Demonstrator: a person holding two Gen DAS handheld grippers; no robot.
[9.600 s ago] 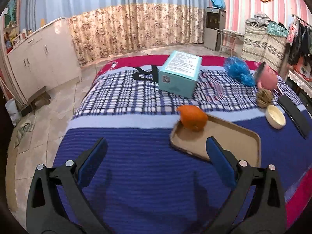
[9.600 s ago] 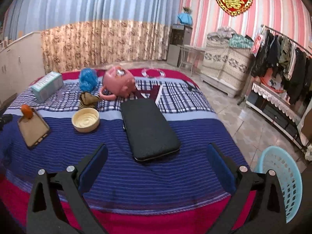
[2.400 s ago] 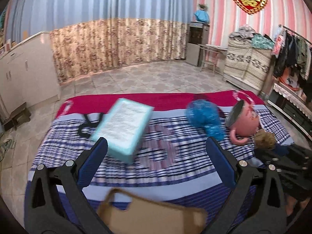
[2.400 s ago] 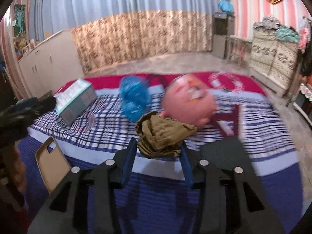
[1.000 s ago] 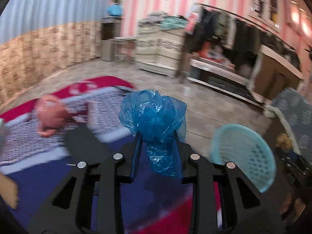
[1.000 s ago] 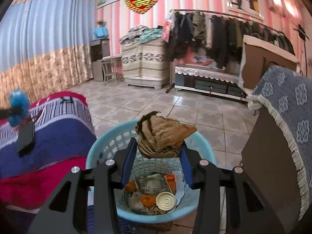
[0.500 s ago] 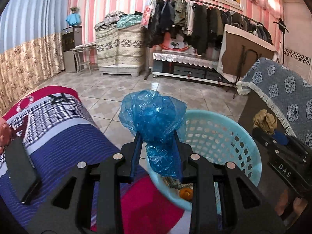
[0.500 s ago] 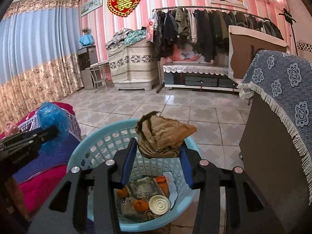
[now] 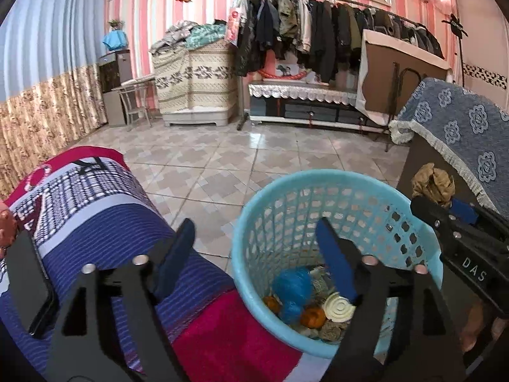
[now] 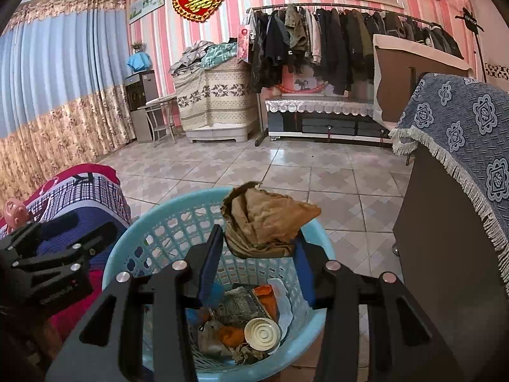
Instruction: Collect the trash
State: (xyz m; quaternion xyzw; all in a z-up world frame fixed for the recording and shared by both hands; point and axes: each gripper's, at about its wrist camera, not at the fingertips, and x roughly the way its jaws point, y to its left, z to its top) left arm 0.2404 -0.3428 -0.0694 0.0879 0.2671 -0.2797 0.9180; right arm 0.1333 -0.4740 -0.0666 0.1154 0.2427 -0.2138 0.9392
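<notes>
My left tool (image 9: pixel 254 248) now gapes wide; its crumpled blue plastic bag (image 9: pixel 292 286) lies below in the perforated turquoise basket (image 9: pixel 375 181). My right tool (image 10: pixel 257 251) still grips the brown paper wad (image 10: pixel 264 219) above it.

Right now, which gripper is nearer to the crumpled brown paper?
Right. The right gripper grips the crumpled brown paper above the basket; the left gripper, jaws open, is beside it.

Each hand-held gripper (image 9: pixel 254 254) is matte black with silver screws, blue finger pads (image 9: pixel 334 261) and white "DAS" lettering

basket (image 9: pixel 334 184) right of bed (image 9: pixel 105 222), plastic bag (image 9: pixel 292 283) inside
</notes>
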